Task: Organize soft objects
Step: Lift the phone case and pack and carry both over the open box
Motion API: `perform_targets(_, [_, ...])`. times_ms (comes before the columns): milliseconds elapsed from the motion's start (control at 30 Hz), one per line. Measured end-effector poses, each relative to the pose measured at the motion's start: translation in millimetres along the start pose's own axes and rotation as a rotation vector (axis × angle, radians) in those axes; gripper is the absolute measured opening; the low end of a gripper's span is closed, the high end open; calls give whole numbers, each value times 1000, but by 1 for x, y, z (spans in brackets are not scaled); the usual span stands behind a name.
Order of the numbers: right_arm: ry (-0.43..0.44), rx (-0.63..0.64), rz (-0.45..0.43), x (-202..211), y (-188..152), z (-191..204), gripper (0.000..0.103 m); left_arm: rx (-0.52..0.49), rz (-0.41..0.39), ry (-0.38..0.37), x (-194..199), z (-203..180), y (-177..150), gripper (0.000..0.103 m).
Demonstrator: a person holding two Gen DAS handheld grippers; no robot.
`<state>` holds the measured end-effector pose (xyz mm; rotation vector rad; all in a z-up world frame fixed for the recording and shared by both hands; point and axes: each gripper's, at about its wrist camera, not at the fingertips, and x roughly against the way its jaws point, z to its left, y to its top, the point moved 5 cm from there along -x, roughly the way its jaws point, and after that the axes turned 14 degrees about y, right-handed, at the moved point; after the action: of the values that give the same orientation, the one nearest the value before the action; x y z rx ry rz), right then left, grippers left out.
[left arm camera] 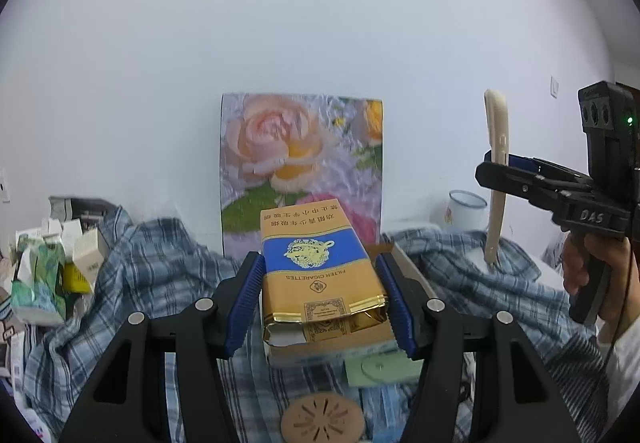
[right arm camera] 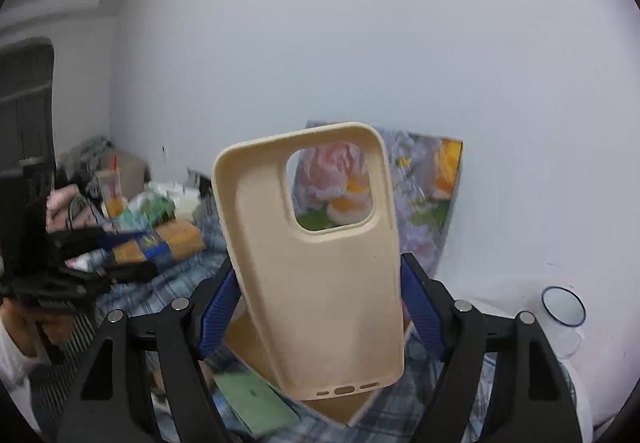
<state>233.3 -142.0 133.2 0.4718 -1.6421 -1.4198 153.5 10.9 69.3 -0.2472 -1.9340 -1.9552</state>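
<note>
**Left wrist view: both grippers had their hands full**

Left wrist camera showed the left gripper (left arm camera: 324, 301) with its blue pads pinching a gold-and-blue cigarette pack (left arm camera: 320, 275) by its two long sides, torn end facing the camera, lifted above a blue plaid cloth (left arm camera: 160, 267). Off to the right, the right gripper (left arm camera: 498, 173) held a beige phone case (left arm camera: 496, 171) upright, with a person's hand (left arm camera: 592, 267) on the grip.

From the right wrist, the case (right arm camera: 320, 263) sat squarely between the fingers (right arm camera: 218, 307), clamped on its side edges, camera cutout up top.

Below: the plaid cloth, a round tan disc (left arm camera: 322, 419), a green case (right arm camera: 256, 403), a pile of small boxes (left arm camera: 52, 267) at left. A flower picture (left arm camera: 300, 163) leaned on the white wall (left arm camera: 320, 23), with a white cup (left arm camera: 464, 209) nearby.
</note>
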Motion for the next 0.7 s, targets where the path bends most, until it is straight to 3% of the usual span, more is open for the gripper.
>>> perform_targets(433, [-100,-154,-86,-16,48,-24,75,14,-73,17,-38,-7,70,60])
perform_targets(700, [-105,-254,-52,-37,33,-49,75,-45,-99,32,-73,-32,81,60])
